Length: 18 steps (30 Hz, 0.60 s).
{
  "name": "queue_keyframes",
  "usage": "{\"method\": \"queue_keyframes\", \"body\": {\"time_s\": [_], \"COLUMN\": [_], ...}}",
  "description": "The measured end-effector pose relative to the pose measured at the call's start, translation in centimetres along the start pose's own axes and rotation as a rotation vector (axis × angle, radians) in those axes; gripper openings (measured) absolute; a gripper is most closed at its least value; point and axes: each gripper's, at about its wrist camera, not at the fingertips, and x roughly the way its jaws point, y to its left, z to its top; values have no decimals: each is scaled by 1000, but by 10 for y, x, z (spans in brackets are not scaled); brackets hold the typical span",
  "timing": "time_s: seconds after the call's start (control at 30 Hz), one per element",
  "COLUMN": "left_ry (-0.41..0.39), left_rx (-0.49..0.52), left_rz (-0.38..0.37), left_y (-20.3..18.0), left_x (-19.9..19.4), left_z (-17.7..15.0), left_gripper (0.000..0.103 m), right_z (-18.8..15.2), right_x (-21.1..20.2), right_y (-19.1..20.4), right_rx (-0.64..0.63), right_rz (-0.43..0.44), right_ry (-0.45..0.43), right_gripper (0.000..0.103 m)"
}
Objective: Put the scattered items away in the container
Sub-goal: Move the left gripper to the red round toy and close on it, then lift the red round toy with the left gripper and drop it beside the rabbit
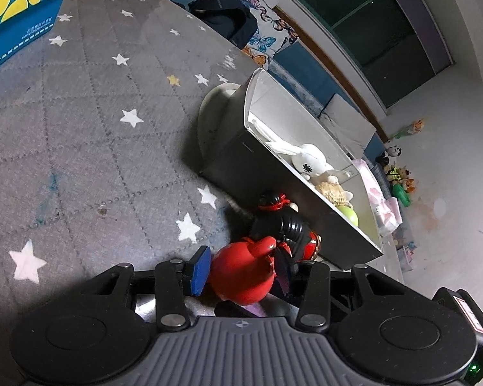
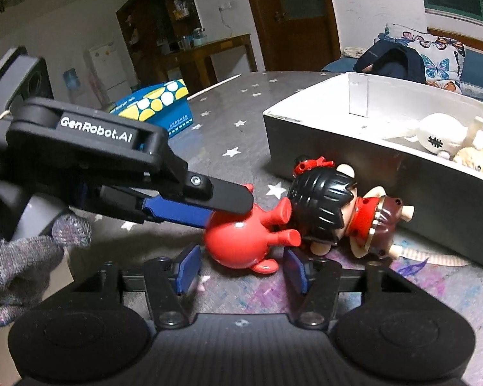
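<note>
A glossy red toy (image 1: pixel 241 276) lies on the star-patterned table cloth, and my left gripper (image 1: pixel 241 252) is shut on it, one blue pad against each side. In the right wrist view the left gripper (image 2: pixel 227 214) reaches in from the left over the red toy (image 2: pixel 238 241). My right gripper (image 2: pixel 241 252) stands open just short of it, pads clear of the toy. A black-haired doll with a red bow (image 2: pixel 322 206) lies against the grey box (image 2: pixel 338 148). The box (image 1: pixel 228 148) holds a white rabbit toy (image 1: pixel 309 160), a beige toy and a green ball.
A blue and yellow carton (image 2: pixel 157 103) stands at the back left of the table (image 1: pixel 80 128). A white round dish (image 1: pixel 211 112) sits behind the box. A gloved hand (image 2: pixel 22 257) holds the left gripper. A striped stick (image 2: pixel 434 259) lies by the box's front wall.
</note>
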Motion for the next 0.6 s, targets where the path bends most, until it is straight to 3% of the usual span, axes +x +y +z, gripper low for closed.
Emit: {"method": "queue_keyframes", "body": {"time_s": [0.37, 0.6], "left_ry": [-17, -72], "left_rx": [18, 85], "left_rz": [2, -31], "left_y": [-4, -36], "left_x": [-11, -30], "left_z": [-4, 4], "left_gripper": [44, 44], "right_z": [1, 15], "right_x": [-6, -36], "right_y": [7, 13], "right_rx": [0, -43], "right_rz": [7, -18], "right_ry": [-11, -85], "right_gripper": [50, 49]}}
